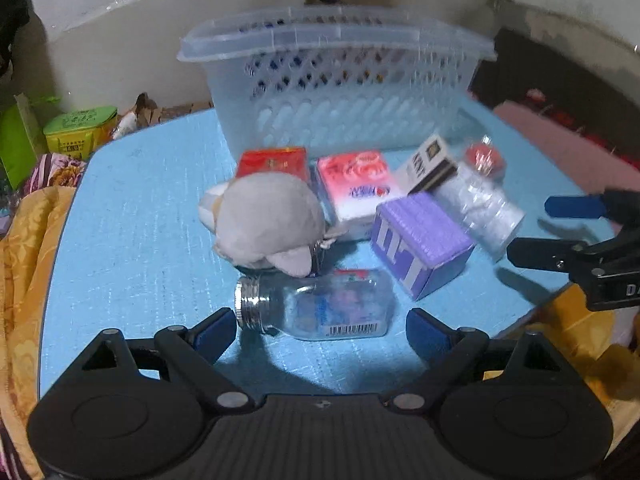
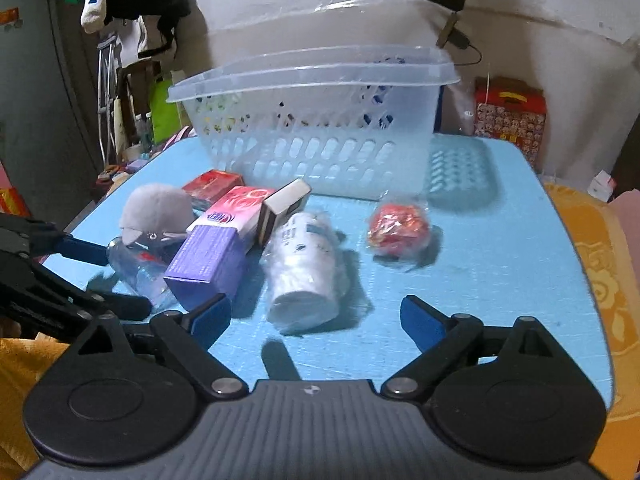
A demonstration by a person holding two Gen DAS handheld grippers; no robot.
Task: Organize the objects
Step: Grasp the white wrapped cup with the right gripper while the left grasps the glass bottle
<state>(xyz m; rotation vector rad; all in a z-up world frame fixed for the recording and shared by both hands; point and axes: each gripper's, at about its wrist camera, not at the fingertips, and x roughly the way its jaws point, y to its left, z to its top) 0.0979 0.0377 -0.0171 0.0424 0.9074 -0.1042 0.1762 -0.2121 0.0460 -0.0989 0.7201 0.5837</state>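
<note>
Blue table (image 2: 500, 272); white wall (image 2: 280, 20) behind.

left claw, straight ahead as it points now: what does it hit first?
Most likely the clear glass bottle, lying on its side right in front of the open left claw, silver cap toward the left finger. The grey plush toy sits just beyond it. Depth is uncertain through the fisheye.
</note>
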